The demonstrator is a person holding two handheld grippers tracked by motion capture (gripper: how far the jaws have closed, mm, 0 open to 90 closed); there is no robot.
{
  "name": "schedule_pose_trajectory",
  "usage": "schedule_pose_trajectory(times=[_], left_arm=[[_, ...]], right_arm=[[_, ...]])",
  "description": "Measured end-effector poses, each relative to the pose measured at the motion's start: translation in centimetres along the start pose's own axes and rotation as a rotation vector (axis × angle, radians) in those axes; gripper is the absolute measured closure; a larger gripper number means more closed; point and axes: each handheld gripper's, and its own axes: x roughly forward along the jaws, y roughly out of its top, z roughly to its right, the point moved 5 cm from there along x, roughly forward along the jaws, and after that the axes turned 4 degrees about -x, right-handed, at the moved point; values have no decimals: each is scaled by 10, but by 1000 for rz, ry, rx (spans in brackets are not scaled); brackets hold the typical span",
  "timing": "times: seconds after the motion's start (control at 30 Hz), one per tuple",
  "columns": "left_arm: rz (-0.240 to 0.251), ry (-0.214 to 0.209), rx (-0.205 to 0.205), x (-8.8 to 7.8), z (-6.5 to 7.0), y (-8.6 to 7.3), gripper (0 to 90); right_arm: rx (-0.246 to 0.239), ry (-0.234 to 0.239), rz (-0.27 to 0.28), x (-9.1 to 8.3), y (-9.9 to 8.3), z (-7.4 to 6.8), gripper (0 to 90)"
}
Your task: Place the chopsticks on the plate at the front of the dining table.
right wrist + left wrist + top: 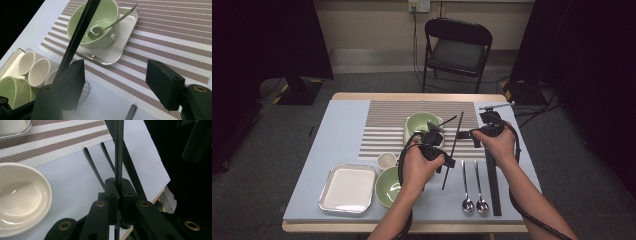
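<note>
We look down on a table laid with a striped placemat (422, 127). A person holds 2 grippers above it. The left gripper (447, 161) sits near the table's centre, its jaws pressed together on a thin black chopstick (453, 147). The stick is lifted off the table and slants from 6 o'clock up toward 12 o'clock, passing just beside the right gripper (472, 134). That gripper's jaws are spread wide with nothing clamped; in its own view the chopstick (75, 40) crosses in front of 1 jaw.

We judge the chopstick light, stiff and smooth, so it could swivel or slip in a narrow pinch. A second hold toward its far end would steady it.

At 12 o'clock on the mat a green bowl (93, 23) with a spoon (110, 23) inside rests on a white square plate (117, 50). 2 spoons (474, 192) lie at 5 o'clock.

In the left gripper view the chopstick (118, 152) runs out of the top edge, so its far tip is cut off. The long dark strip (493, 187) beside the spoons is hard to identify.
</note>
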Motion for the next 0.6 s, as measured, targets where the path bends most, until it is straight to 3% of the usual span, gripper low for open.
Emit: schedule_pose_trajectory(times=[0.23,0.6], left_arm=[[-5,0,9,3,-1,1,861],[31,-8,-6,-17,-7,8,862]], right_arm=[[-7,17,8,1,1,-2,314],[-10,-16,4,-7,-2,10,276]])
